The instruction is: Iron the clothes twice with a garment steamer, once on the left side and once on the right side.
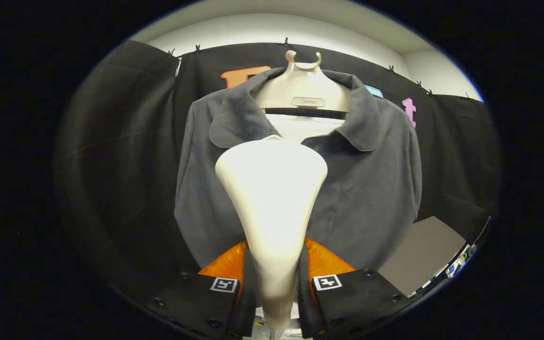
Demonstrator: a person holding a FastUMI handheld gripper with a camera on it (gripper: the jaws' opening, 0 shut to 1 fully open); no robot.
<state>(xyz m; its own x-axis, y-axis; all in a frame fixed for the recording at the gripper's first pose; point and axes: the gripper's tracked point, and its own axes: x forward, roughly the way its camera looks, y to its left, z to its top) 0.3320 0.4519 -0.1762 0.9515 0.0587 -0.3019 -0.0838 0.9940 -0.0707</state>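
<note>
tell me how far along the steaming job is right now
Done: the garment steamer is picked up, its handle clamped between the fingers of the tool. In hand: its head is raised in front of the dark grey jacket on the hanger, about at the collar opening, centred. Left: nothing visible shows either pass finished, so both the left-side and right-side strokes appear to remain.

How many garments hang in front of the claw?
1: a dark grey shirt on the pale hanger, just beyond the steamer head that the claw grips. Others may hide behind.
</note>
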